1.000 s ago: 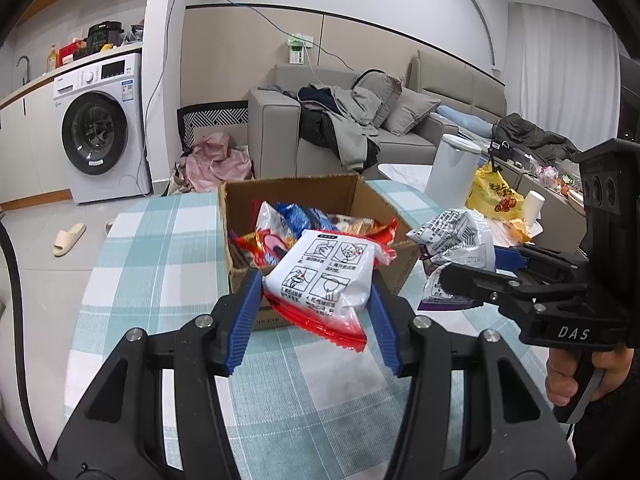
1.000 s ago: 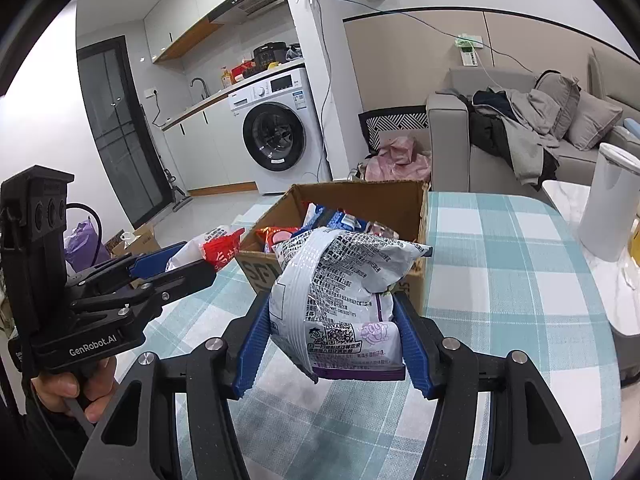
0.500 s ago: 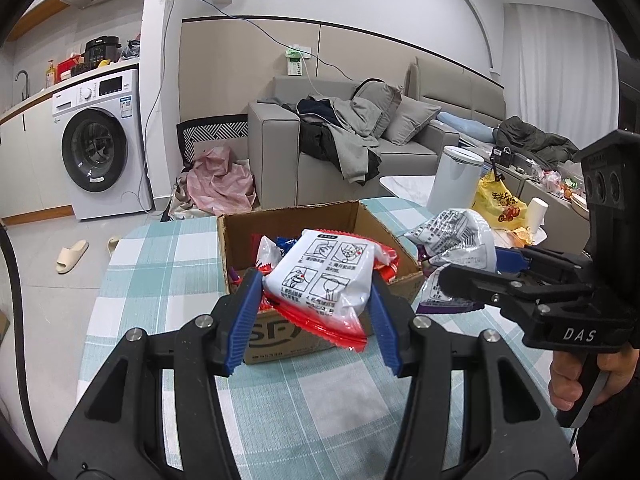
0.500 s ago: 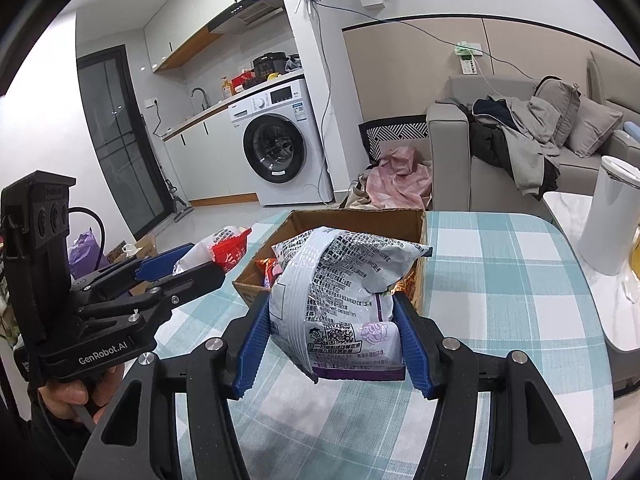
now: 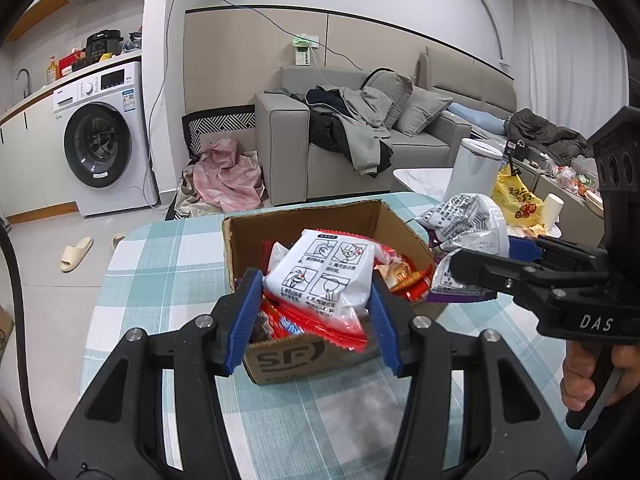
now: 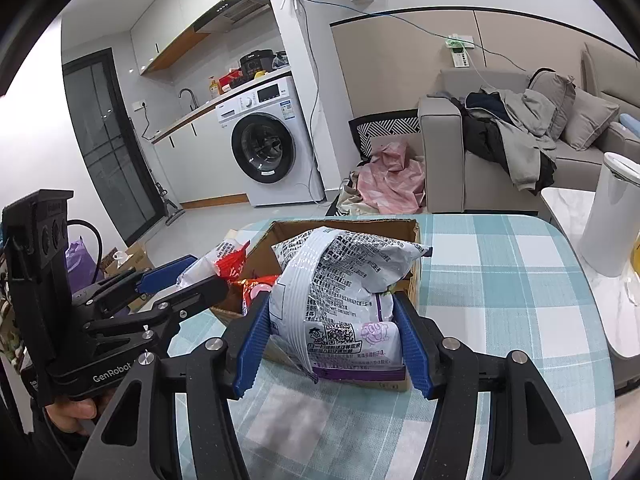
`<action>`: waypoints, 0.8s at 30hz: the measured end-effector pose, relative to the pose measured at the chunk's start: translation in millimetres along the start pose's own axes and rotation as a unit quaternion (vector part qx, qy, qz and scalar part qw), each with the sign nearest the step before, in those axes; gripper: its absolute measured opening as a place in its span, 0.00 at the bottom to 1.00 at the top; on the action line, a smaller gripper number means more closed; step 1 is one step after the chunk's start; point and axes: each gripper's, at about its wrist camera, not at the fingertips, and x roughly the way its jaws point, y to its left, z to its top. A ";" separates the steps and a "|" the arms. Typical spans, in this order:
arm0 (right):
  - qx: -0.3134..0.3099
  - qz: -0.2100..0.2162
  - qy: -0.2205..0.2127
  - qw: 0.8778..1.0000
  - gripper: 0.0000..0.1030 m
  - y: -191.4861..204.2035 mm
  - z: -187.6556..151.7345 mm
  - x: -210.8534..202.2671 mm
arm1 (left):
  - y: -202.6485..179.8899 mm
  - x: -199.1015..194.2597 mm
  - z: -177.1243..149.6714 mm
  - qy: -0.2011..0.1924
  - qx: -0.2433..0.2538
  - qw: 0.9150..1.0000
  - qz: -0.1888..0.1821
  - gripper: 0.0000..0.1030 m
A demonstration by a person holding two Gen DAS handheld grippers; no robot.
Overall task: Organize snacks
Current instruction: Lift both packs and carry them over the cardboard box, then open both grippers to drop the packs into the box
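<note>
Both tongs squeeze snacks. Left tongs (image 5: 314,312) pinch a white and red snack pack (image 5: 320,276), held over the cardboard box (image 5: 304,360) just ahead. Right tongs (image 6: 334,344) pinch a white and purple snack bag (image 6: 344,300) over that box, which sits on the checked tablecloth (image 6: 500,280).

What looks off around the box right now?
Nothing spilled or torn. The cardboard box is heaped, snacks rising above its rim. Both packets, white-and-red and silver-purple, are held between fingers, not in it.
</note>
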 end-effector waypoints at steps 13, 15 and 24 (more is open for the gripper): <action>0.014 -0.006 0.017 1.000 0.59 -15.3 16.2 36.7 | 20.2 55.1 16.4 0.020 -0.013 1.000 0.012 0.48; 0.015 -0.006 0.022 1.000 0.59 -15.7 17.1 43.6 | 22.1 63.0 15.8 0.024 -0.014 1.000 0.015 0.48; 0.002 -0.006 0.037 0.999 0.61 -12.6 19.3 62.8 | 26.8 89.1 11.2 0.038 -0.009 0.999 0.021 0.49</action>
